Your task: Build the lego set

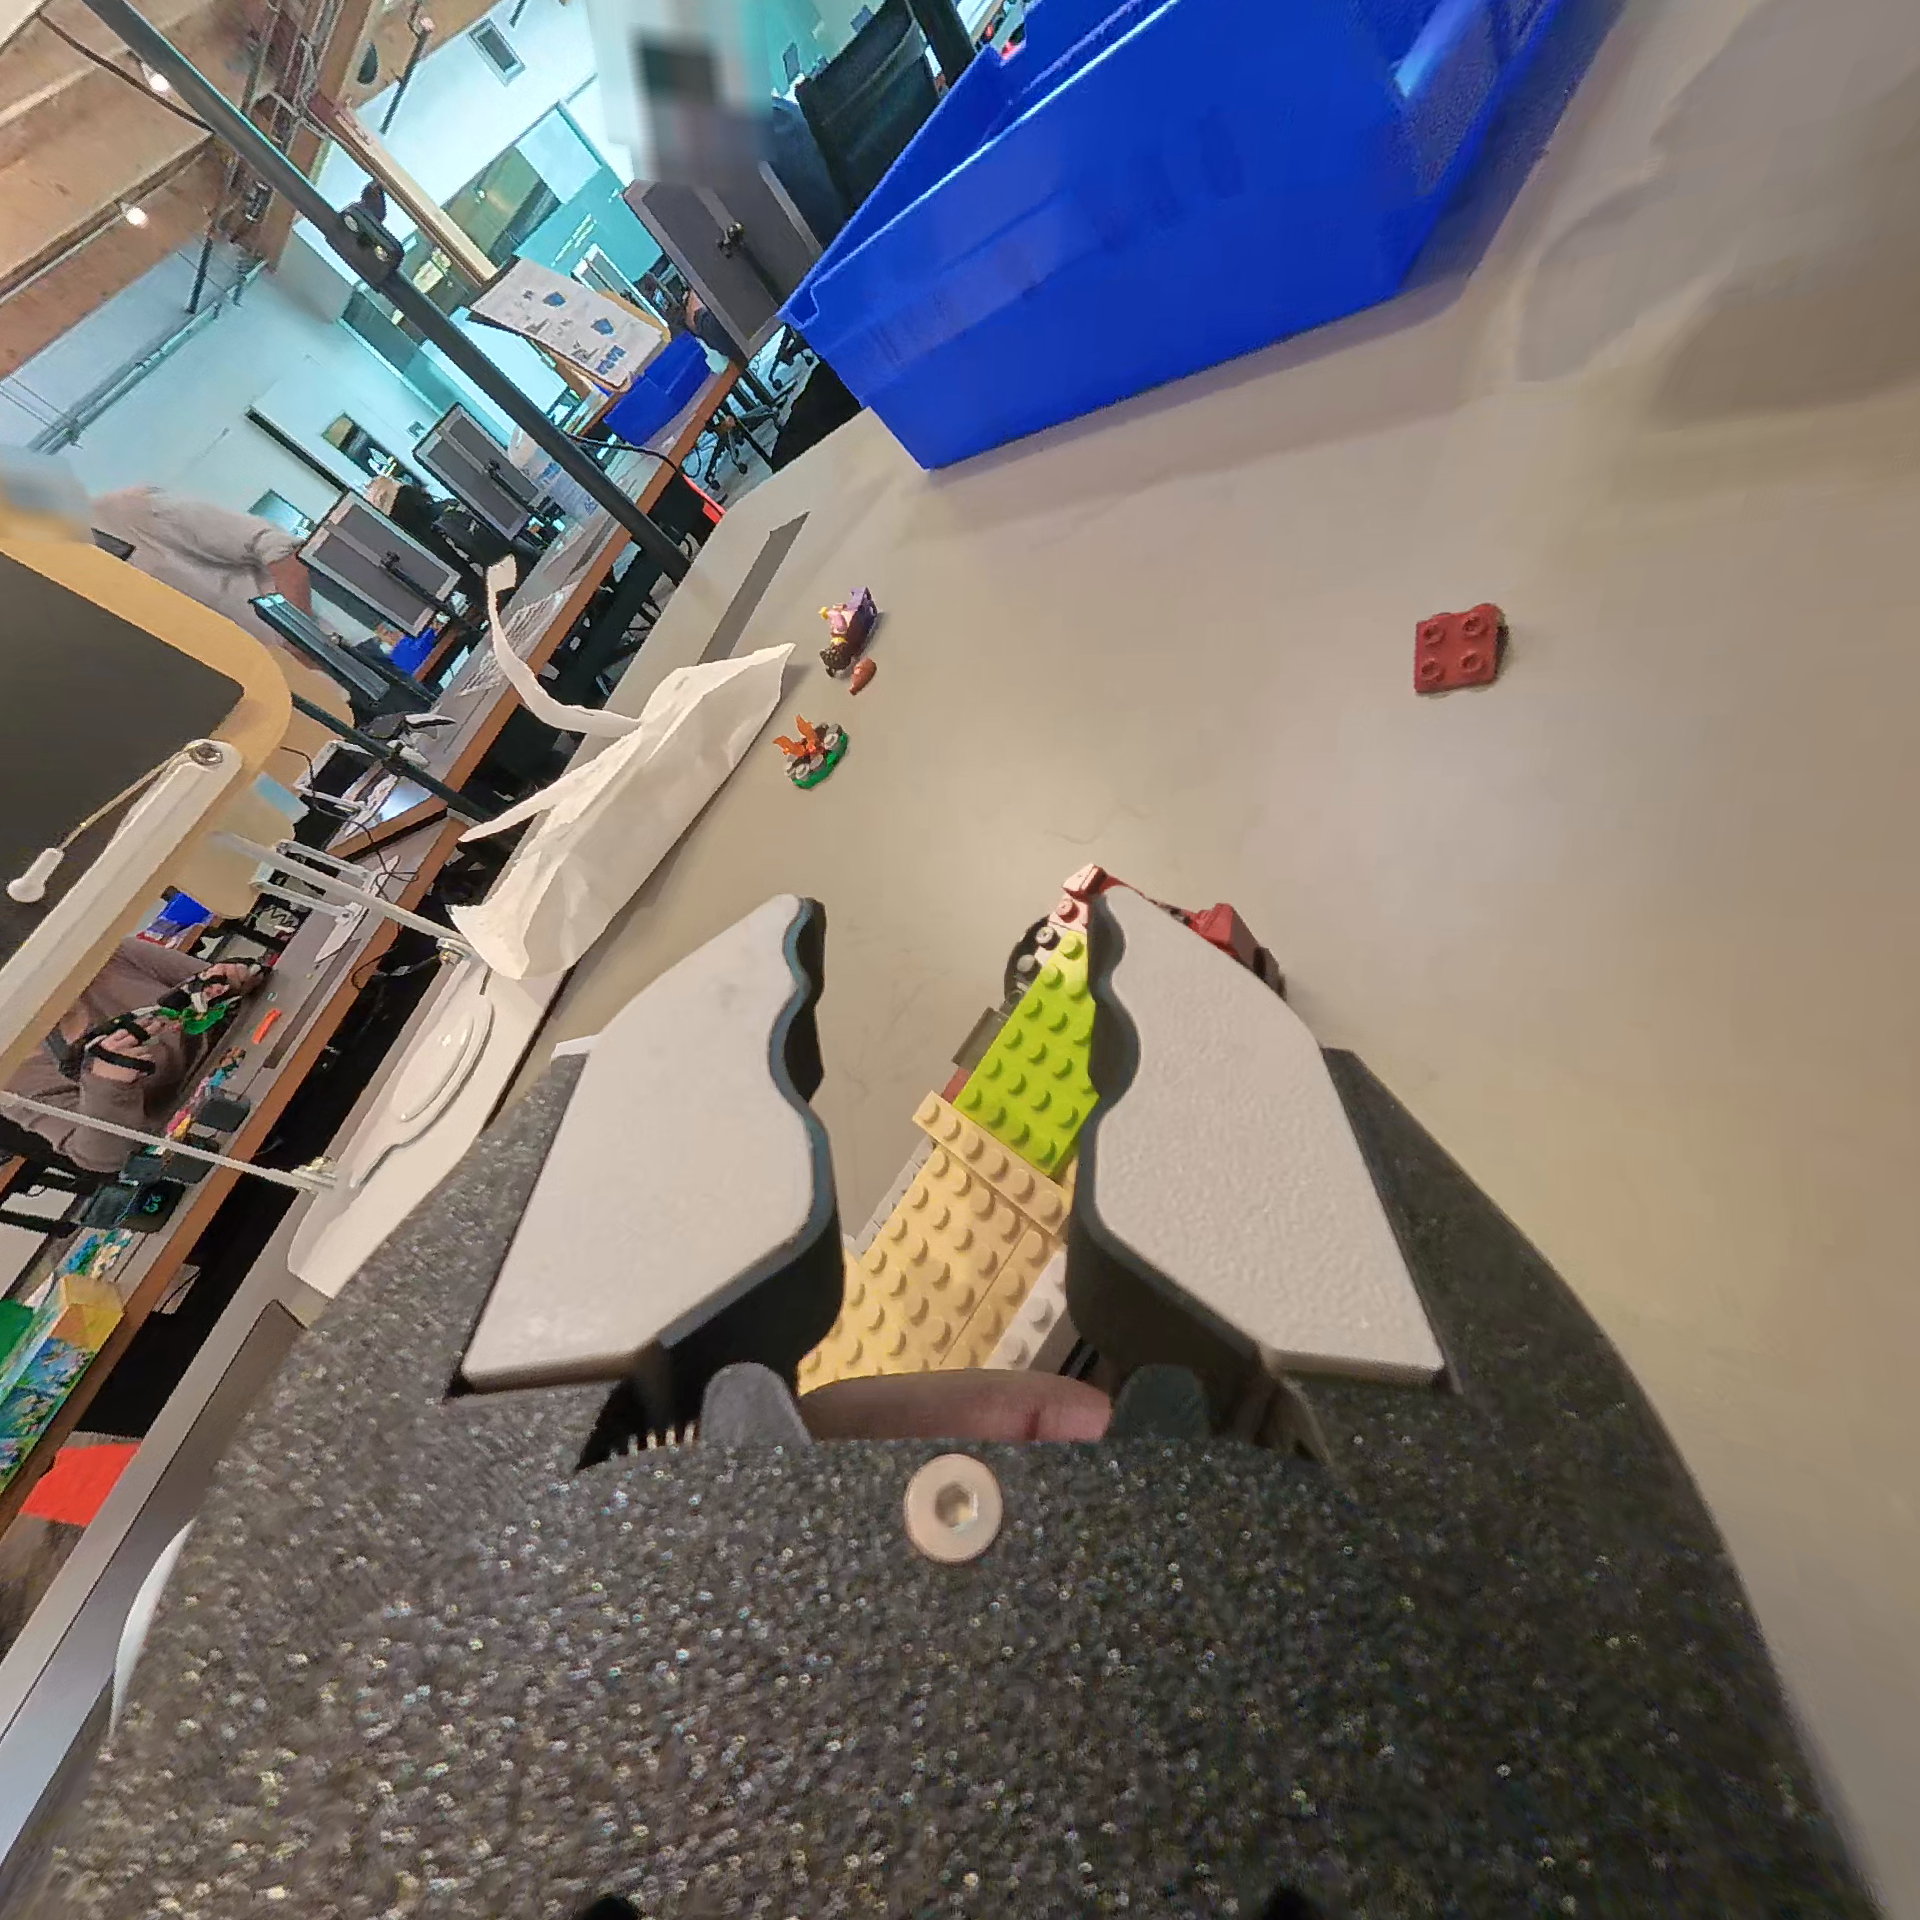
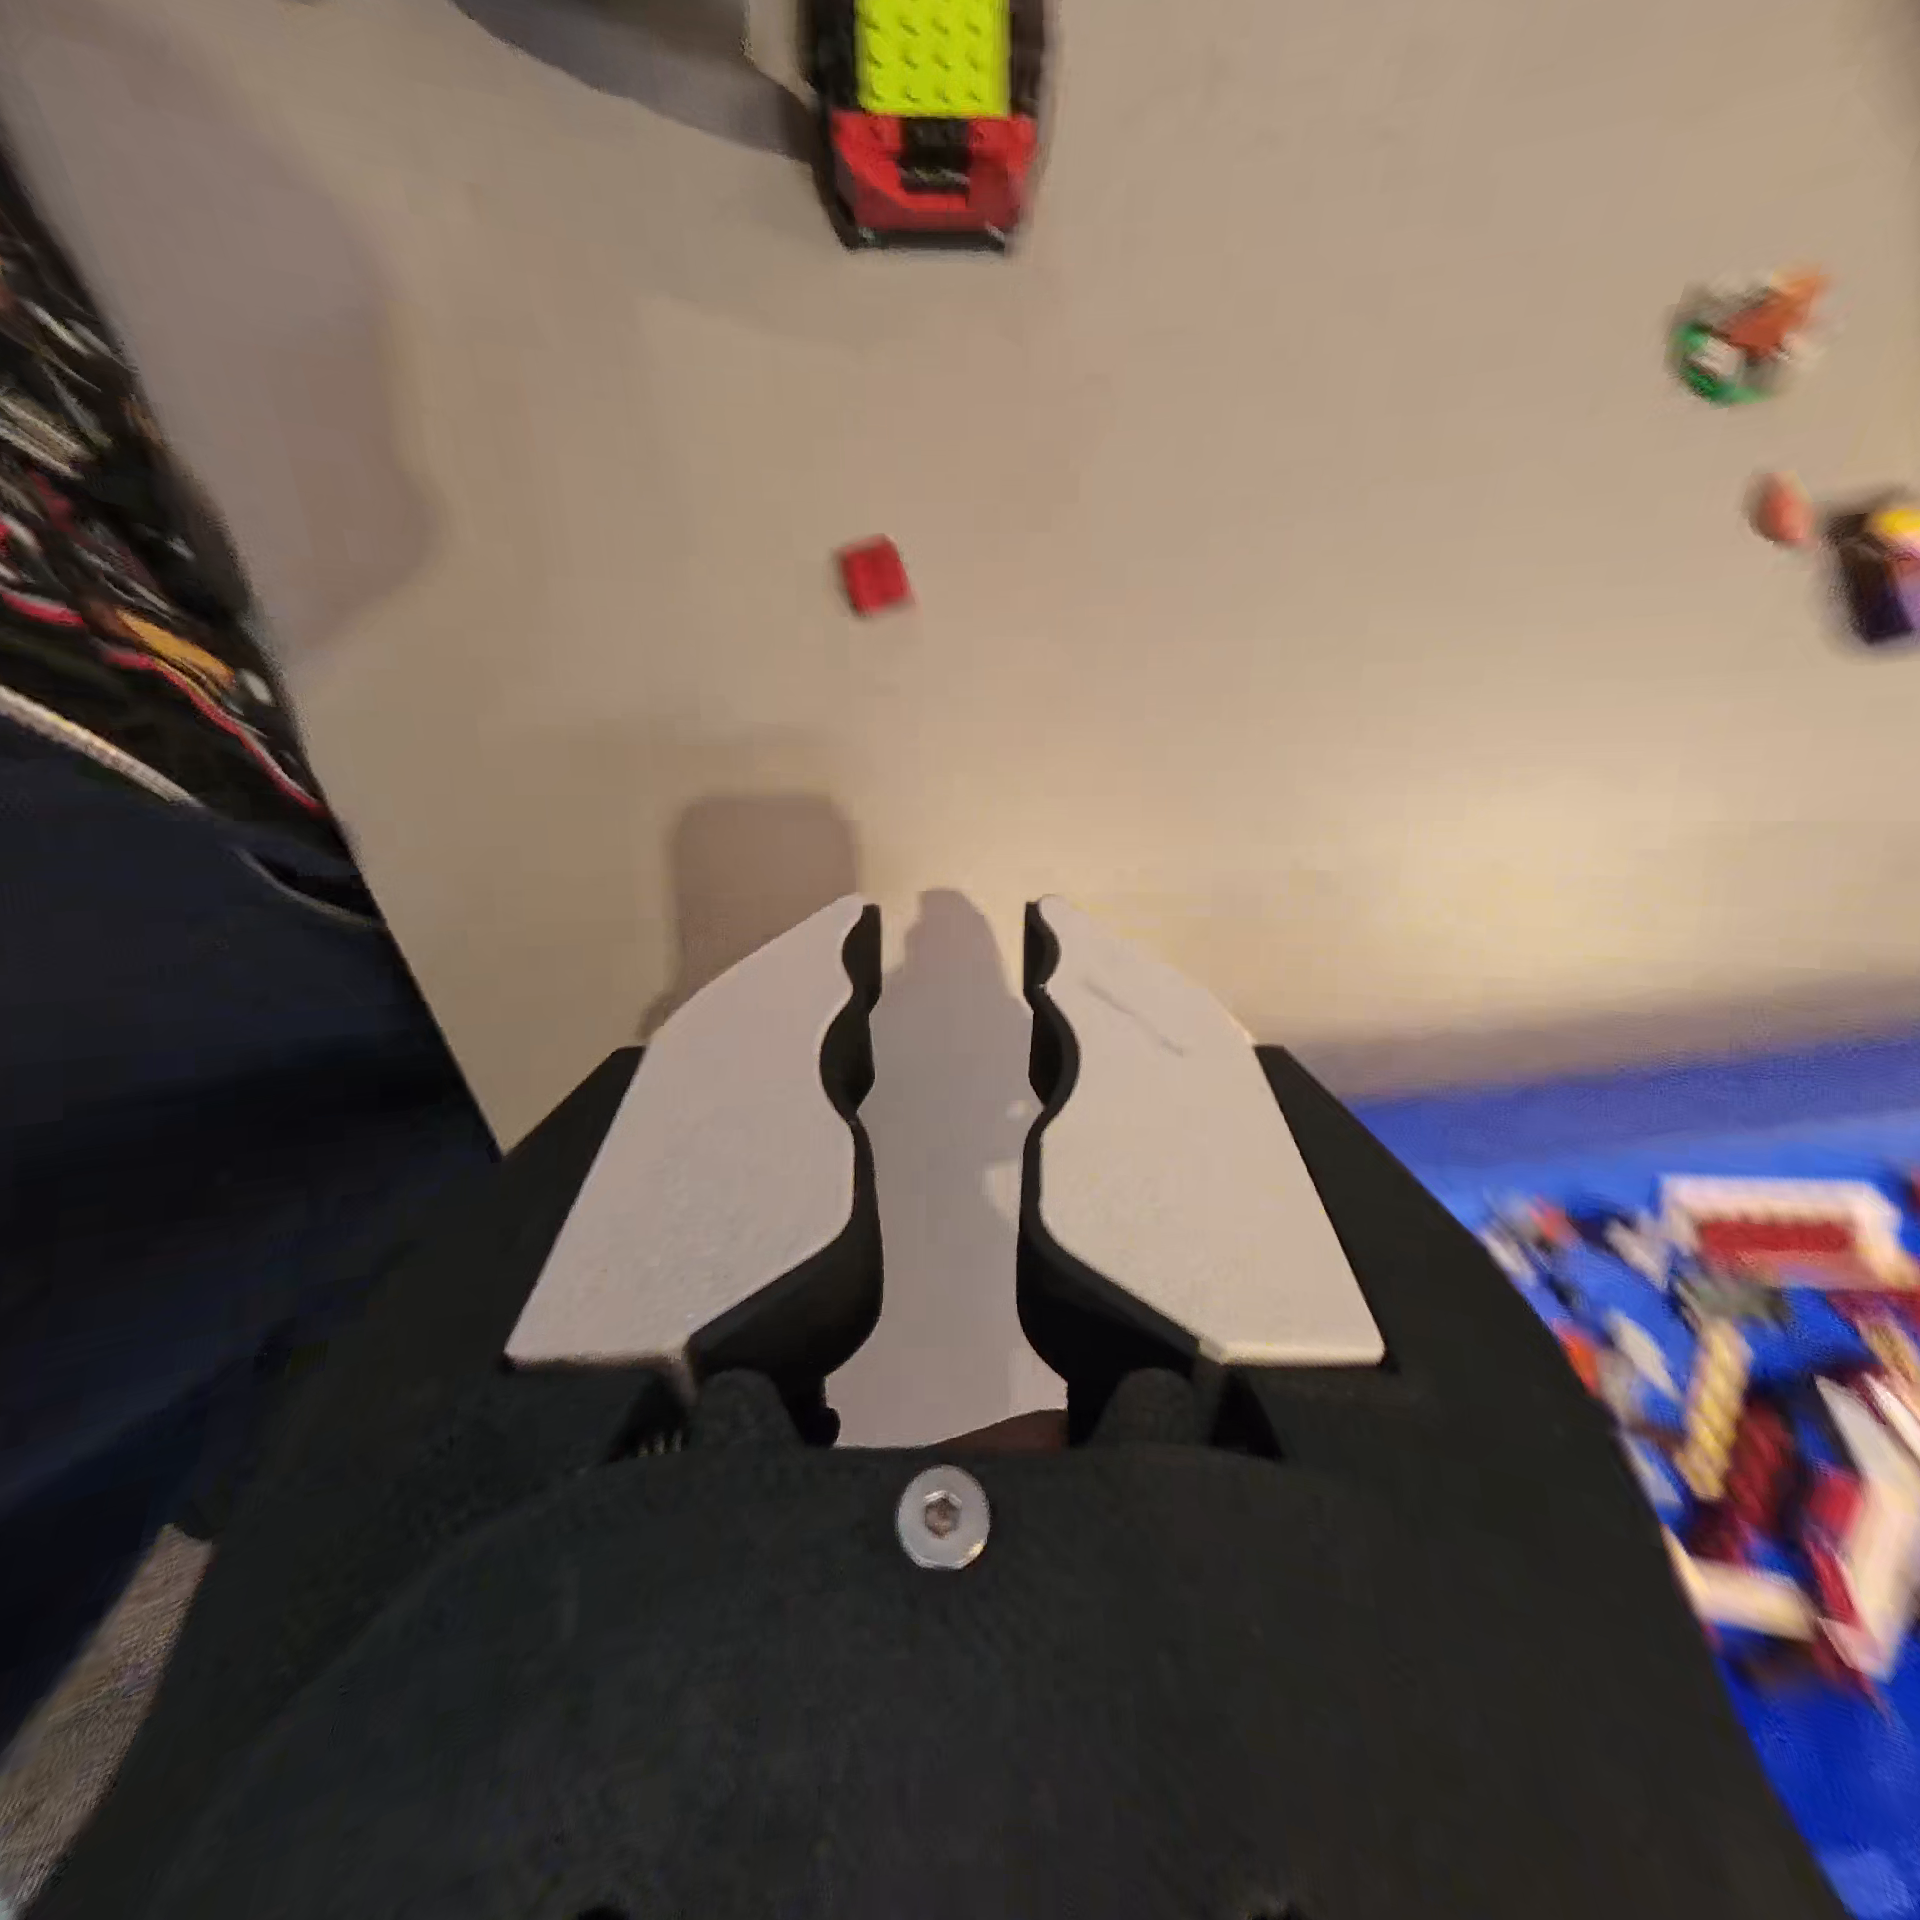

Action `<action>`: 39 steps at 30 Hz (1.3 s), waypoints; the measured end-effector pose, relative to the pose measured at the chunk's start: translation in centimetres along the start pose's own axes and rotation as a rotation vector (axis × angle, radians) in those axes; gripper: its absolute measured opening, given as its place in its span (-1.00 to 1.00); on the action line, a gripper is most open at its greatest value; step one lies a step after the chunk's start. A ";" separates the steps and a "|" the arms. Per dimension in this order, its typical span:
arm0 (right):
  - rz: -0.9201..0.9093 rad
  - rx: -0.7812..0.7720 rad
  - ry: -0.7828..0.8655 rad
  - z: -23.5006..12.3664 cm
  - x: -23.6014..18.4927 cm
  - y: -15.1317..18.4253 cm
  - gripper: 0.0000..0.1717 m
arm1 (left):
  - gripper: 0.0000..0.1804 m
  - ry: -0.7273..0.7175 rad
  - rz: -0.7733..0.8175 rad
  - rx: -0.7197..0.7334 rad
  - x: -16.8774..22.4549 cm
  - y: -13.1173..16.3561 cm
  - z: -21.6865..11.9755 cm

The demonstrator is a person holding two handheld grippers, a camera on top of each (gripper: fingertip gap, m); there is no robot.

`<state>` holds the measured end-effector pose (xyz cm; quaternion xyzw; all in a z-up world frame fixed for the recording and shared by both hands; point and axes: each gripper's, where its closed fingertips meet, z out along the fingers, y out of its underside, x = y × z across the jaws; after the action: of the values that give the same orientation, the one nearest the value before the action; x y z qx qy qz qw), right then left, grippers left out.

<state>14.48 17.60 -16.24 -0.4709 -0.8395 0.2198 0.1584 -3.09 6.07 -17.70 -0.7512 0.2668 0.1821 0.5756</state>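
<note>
We see the left gripper (image 1: 951, 925) tilted over a grey surface (image 1: 1351, 935) with its jaws spread wide. A brick model (image 1: 1023, 1081), with a lime-green studded plate over tan plates and dark red parts at its far end, lies between and below the jaws. It sits hard against the right-hand finger (image 1: 1195, 1091), while a clear gap of bare surface separates it from the left-hand finger (image 1: 675, 1122), so the model is not clamped. Whether the right-hand pad actually presses the model we cannot tell.

Ahead of this gripper lie a small dark red square plate (image 1: 1460, 647), off to the right and well apart, a small green-based piece with orange parts (image 1: 812, 750), a small purple figure piece (image 1: 850, 623), and a crumpled white paper bag (image 1: 623, 810) at the surface's edge. A blue bin (image 1: 1143, 229) stands farther back.

The right gripper (image 2: 951, 914) hangs over bare surface, its jaws partly released with only shadow between them; they grasp nothing. From this blurred view the brick model (image 2: 925, 114) lies far ahead, with the red plate (image 2: 875, 575) between it and the jaws, all well apart. A blue bin of mixed bricks (image 2: 1558, 1195) lies to the lower right.
</note>
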 end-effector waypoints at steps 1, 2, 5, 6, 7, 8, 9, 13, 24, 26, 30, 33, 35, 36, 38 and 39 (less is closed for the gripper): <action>0.007 -0.015 0.048 -1.7 1.6 1.2 -0.70 | -0.46 -0.003 -0.004 0.003 -0.1 -0.1 0.1; 0.010 -0.034 0.100 -3.3 3.4 2.5 -0.70 | -0.46 -0.006 -0.008 0.006 -0.1 -0.2 0.1; 0.010 -0.156 0.229 -6.6 9.3 7.4 -0.74 | -0.46 -0.018 -0.011 0.015 -0.4 -0.6 0.4; 0.006 -0.212 0.251 -7.1 11.0 9.1 -0.75 | -0.46 -0.022 -0.014 0.017 -0.4 -0.7 0.5; -0.004 -0.278 0.260 -7.3 12.6 10.8 -0.78 | -0.46 -0.026 -0.016 0.016 -0.5 -0.8 0.6; -0.020 -0.348 0.253 -7.3 13.8 12.4 -0.79 | -0.47 -0.032 -0.015 0.012 -0.5 -0.9 0.6; -0.038 -0.415 0.238 -7.0 14.8 13.9 -0.80 | -0.47 -0.038 -0.013 0.009 -0.6 -0.9 0.7; -0.014 -0.619 0.152 -4.8 17.4 17.7 -0.82 | -0.47 -0.049 -0.012 0.001 -0.5 -0.9 0.9; 0.130 -0.818 0.091 -2.9 18.1 20.6 -0.87 | -0.47 -0.046 0.005 -0.006 -0.6 -0.5 0.4; 0.133 -0.836 0.077 -2.8 17.9 20.7 -0.89 | -0.47 -0.041 0.012 -0.004 -0.5 -0.6 0.3; 0.126 -0.906 0.067 -2.6 17.5 21.3 -0.90 | -0.47 -0.042 0.035 -0.010 -0.3 -0.7 0.1; 0.108 -0.910 0.071 -2.4 17.4 21.0 -0.93 | -0.47 -0.047 0.041 -0.012 -0.3 -0.7 0.0; 0.103 -0.894 0.081 -2.4 17.5 20.7 -0.94 | -0.47 -0.051 0.038 -0.008 -0.4 -0.8 -0.1; 0.102 -0.880 0.091 -2.5 17.5 20.5 -0.94 | -0.47 -0.053 0.037 -0.006 -0.4 -0.9 -0.1; 0.112 -0.832 0.119 -2.9 17.6 19.9 -0.94 | -0.47 -0.057 0.036 -0.004 -0.5 -1.0 -0.2; 0.115 -0.802 0.135 -3.3 17.7 19.5 -0.94 | -0.47 -0.056 0.035 -0.001 -0.5 -1.1 -0.2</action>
<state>21.09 42.51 -22.52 -0.5546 -0.8189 -0.1477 0.0044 -2.82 6.17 -16.54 -0.7414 0.2635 0.2135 0.5791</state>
